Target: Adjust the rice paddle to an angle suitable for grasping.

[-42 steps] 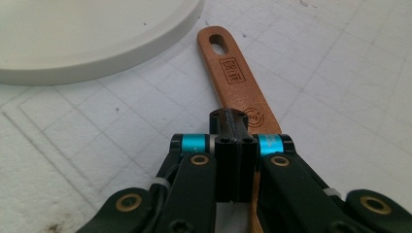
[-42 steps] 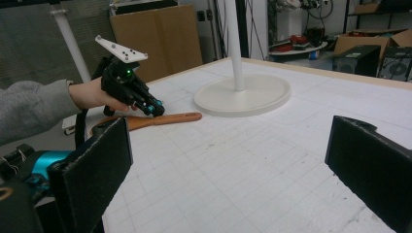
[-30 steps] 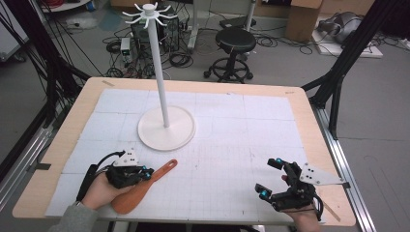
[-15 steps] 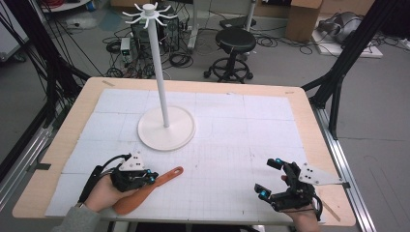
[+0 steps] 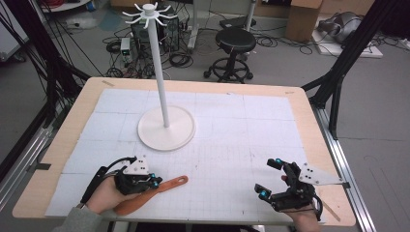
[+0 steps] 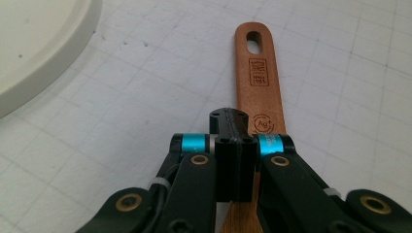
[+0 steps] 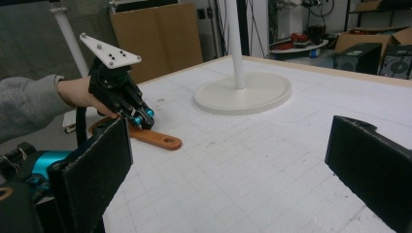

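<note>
Wooden spatula (image 5: 150, 193) on table (image 5: 241, 145), near stand (image 5: 167, 128).

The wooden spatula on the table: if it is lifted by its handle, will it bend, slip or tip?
The wooden spatula looks solid, so it should stay stiff. The left tool is shut on the narrow handle, away from the broad blade, so the blade end may sag downward. The wood looks smooth, so it could slip slightly.

white stand on a gridded table, workshop behind

a tall white stand (image 5: 166, 127) with a round base and a hooked top rises from the white gridded mat (image 5: 241, 130) on the wooden table (image 5: 309, 121). beyond the far edge stand a black stool (image 5: 235, 41), a cardboard box (image 5: 303, 19) and tangled cables (image 5: 179, 58) on the floor.
</note>
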Demonstrator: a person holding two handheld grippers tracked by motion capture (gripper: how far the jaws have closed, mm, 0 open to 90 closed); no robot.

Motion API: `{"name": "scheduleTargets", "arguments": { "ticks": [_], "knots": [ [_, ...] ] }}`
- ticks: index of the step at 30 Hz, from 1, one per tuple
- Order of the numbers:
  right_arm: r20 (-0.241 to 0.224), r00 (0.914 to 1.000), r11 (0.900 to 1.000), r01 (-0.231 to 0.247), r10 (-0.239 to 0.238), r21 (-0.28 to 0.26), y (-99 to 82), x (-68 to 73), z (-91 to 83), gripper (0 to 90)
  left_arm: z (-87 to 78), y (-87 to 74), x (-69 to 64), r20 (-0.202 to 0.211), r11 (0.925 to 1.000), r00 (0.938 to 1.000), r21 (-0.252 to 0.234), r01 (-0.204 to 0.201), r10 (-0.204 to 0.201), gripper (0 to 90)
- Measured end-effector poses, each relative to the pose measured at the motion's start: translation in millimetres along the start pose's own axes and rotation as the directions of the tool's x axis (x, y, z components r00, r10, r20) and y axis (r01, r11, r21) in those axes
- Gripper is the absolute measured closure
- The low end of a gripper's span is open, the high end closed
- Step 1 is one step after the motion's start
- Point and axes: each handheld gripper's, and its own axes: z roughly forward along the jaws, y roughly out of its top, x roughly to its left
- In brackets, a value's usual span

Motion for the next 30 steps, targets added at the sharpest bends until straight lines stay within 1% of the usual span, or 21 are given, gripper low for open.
{"name": "scheduleTargets", "arguments": {
  "ticks": [1,7,13,15,16,17,18,19,22,23,24,26,28,30],
  "knots": [
    [-0.002,1.0000,1.0000,-0.002,0.002,0.000,0.1,0.0,-0.1,2.1,0.6,0.7,-1.1,-0.001,1.0000,1.0000,0.002,-0.004,0.004,89.6],
    [-0.003,1.0000,1.0000,-0.001,0.001,-0.003,0.5,0.0,-0.4,2.1,4.7,4.1,-7.5,0.033,0.9994,0.9989,0.010,-0.032,0.032,89.6],
    [-0.002,1.0000,1.0000,-0.008,0.008,0.001,0.4,0.3,-0.4,2.1,4.1,4.7,-8.7,0.037,0.9989,0.9983,0.013,-0.044,0.044,89.6],
    [-0.002,1.0000,1.0000,-0.008,0.008,0.001,0.4,0.3,-0.4,2.1,1.0,5.6,-8.5,0.042,0.9994,0.9986,-0.013,-0.032,0.032,89.5],
    [-0.002,1.0000,1.0000,-0.009,0.009,0.001,0.4,0.3,-0.4,2.1,-2.0,6.4,-8.0,0.054,0.9992,0.9981,-0.027,-0.030,0.031,89.5],
    [-0.001,1.0000,1.0000,0.003,-0.003,-0.004,0.5,-0.5,-0.2,2.1,-5.6,7.1,-8.2,0.069,0.9983,0.9970,-0.048,-0.033,0.036,89.4],
    [0.000,1.0000,1.0000,0.001,-0.001,-0.003,0.5,-0.5,-0.4,2.1,-7.5,7.6,-9.0,0.078,0.9973,0.9962,-0.066,-0.033,0.038,89.2],
    [0.000,1.0000,1.0000,0.000,0.000,-0.004,0.5,-0.6,-0.4,2.1,-9.2,8.2,-9.6,0.086,0.9970,0.9954,-0.068,-0.037,0.042,88.4],
    [0.000,1.0000,1.0000,-0.001,0.001,-0.004,0.6,-0.6,-0.2,2.1,-10.3,9.4,-12.4,0.103,0.9969,0.9933,-0.064,-0.046,0.053,83.4],
    [-0.001,1.0000,1.0000,-0.002,0.002,-0.002,0.6,-0.4,-0.2,2.1,-10.5,9.6,-13.3,0.102,0.9965,0.9927,-0.059,-0.058,0.064,81.3],
    [-0.001,1.0000,1.0000,-0.002,0.002,-0.002,0.8,-0.2,-0.1,2.1,-10.1,9.9,-14.6,0.103,0.9964,0.9926,-0.061,-0.059,0.065,77.6],
    [-0.001,1.0000,1.0000,0.003,-0.003,-0.006,1.0,-0.5,0.2,2.1,-10.4,10.2,-16.0,0.087,0.9957,0.9937,-0.065,-0.066,0.071,71.1],
    [-0.002,1.0000,1.0000,-0.002,0.002,-0.001,1.0,-0.2,0.1,2.1,-10.6,10.6,-16.3,0.082,0.9964,0.9952,-0.071,-0.047,0.053,64.2],
    [-0.002,1.0000,1.0000,-0.001,0.001,0.001,0.6,-0.4,0.5,2.1,-10.6,10.5,-15.3,0.084,0.9963,0.9954,-0.076,-0.041,0.048,59.0]
  ]
}}
